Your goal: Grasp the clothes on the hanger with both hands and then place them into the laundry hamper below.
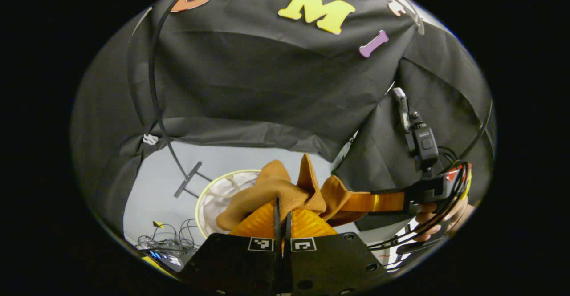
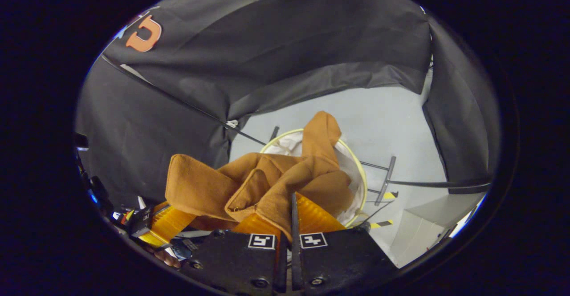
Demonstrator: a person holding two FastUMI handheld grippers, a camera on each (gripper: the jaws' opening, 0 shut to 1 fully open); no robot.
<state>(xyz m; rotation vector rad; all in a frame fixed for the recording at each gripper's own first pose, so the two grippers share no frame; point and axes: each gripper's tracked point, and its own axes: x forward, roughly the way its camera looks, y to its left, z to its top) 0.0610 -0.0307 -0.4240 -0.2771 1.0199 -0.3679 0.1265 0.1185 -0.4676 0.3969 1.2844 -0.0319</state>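
Both tools are clamped on the brown garment: left tool (image 1: 282,218), right tool (image 2: 291,216). The brown garment (image 2: 267,176) hangs bunched above the laundry hamper (image 2: 356,162) (at twelve o'clock). Grasping looks done; lowering and releasing remain.

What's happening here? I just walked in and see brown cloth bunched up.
A person holds a hand-held gripper in each hand, and both are shut on a brown garment. The left hand-held gripper and right hand-held gripper hold it above the white laundry hamper on the floor, one end drooping toward the opening. It is not released yet.
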